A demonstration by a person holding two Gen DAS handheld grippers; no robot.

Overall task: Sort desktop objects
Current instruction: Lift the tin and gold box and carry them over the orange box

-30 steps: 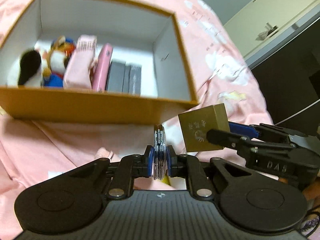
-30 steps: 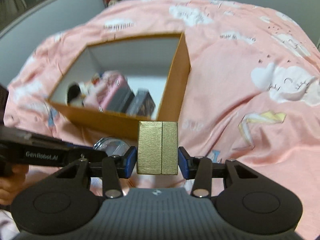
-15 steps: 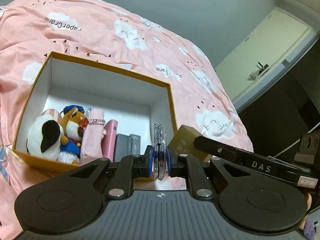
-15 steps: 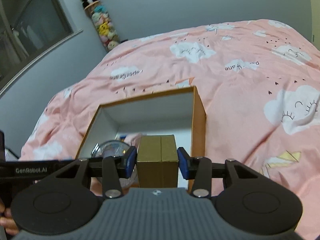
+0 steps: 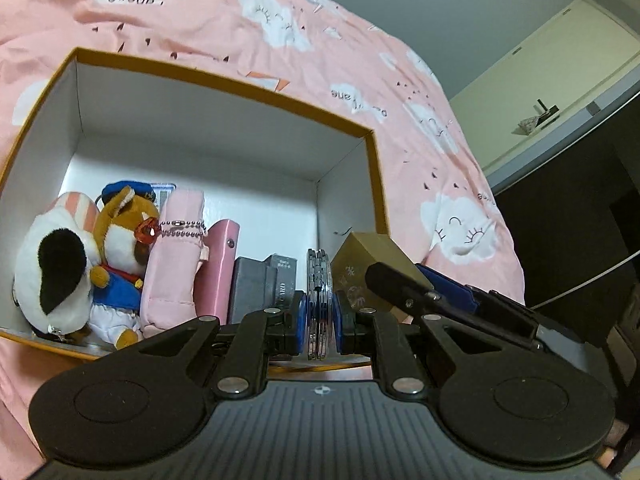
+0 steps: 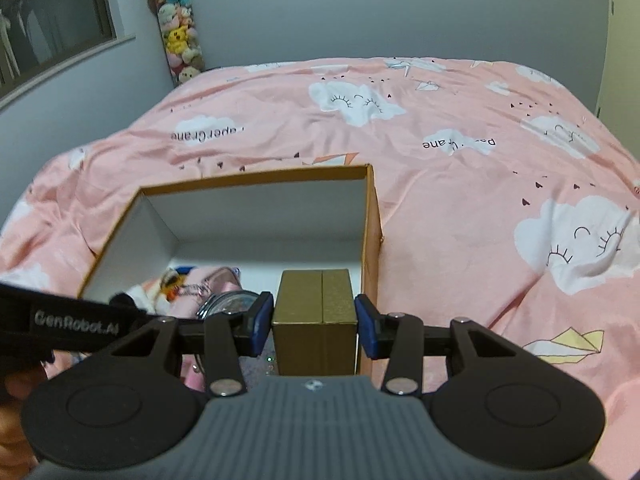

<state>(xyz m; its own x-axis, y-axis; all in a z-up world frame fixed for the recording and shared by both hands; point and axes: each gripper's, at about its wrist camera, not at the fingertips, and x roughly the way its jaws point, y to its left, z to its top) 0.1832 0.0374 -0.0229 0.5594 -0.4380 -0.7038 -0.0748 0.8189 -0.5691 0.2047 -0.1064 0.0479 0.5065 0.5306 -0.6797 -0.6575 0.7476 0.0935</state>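
Observation:
An open orange cardboard box (image 5: pixel 374 168) with white inner walls lies on a pink bed; it also shows in the right wrist view (image 6: pixel 370 216). My left gripper (image 5: pixel 319 318) is shut on a round clear disc case (image 5: pixel 318 280), held edge-on over the box's near right part. My right gripper (image 6: pixel 315 324) is shut on a small gold box (image 6: pixel 316 312), held inside the orange box against its right wall. The gold box (image 5: pixel 366 264) sits just right of the disc case in the left wrist view.
In the box stand a white-and-black plush (image 5: pixel 52 272), a brown plush in blue (image 5: pixel 120 240), a pink pouch (image 5: pixel 174 256), a pink case (image 5: pixel 222 264) and grey boxes (image 5: pixel 260 284). Pink cloud-print bedding (image 6: pixel 480 168) surrounds it. A column of plush toys (image 6: pixel 178 32) hangs at the wall.
Both grippers have risen from in front of the box to above it, then come down closer. The disc case and gold box are now over the box's right end.

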